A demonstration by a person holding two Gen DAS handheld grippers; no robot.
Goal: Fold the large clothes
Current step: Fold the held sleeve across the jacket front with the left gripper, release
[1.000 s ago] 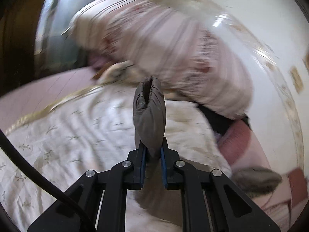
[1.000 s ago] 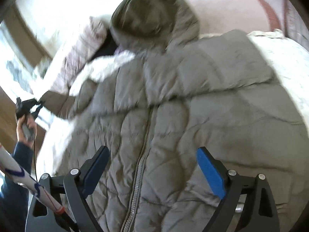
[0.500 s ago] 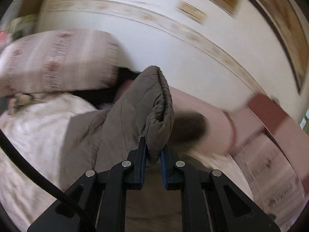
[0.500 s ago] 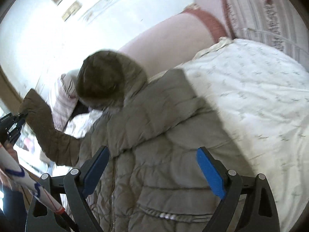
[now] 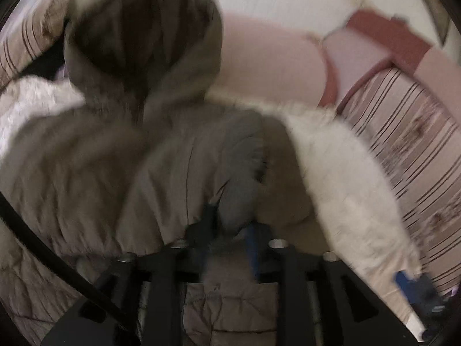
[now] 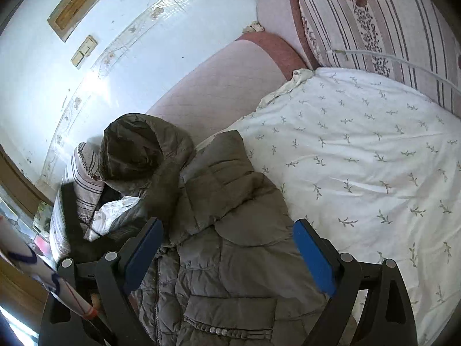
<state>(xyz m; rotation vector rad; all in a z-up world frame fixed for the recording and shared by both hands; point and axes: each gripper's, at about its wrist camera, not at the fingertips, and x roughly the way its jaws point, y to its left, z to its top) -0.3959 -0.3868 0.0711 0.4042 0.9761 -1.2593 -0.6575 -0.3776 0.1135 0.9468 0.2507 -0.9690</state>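
A grey-brown quilted hooded jacket [image 6: 230,230] lies front up on the white leaf-print bed cover [image 6: 360,158], hood [image 6: 135,150] toward the headboard. My left gripper [image 5: 230,230] is shut on the jacket's sleeve cuff [image 5: 239,196] and holds it over the jacket's chest [image 5: 86,167], below the hood [image 5: 144,34]. That view is blurred. My right gripper [image 6: 227,259] is open and empty above the jacket's right side, blue pads [image 6: 312,259] wide apart. The left gripper shows dimly at the left edge of the right wrist view [image 6: 72,216].
A pink padded headboard [image 6: 216,86] runs along the white wall. Striped floral pillows lie at the right [image 6: 374,20] and by the hood [image 6: 86,173]. A white rod with red and blue marks [image 6: 43,274] crosses the lower left. The bed cover stretches to the right.
My left gripper has swung the sleeve from the bed's left side across onto the jacket's chest. My right gripper stayed open and the view tilted up from the jacket toward the headboard.
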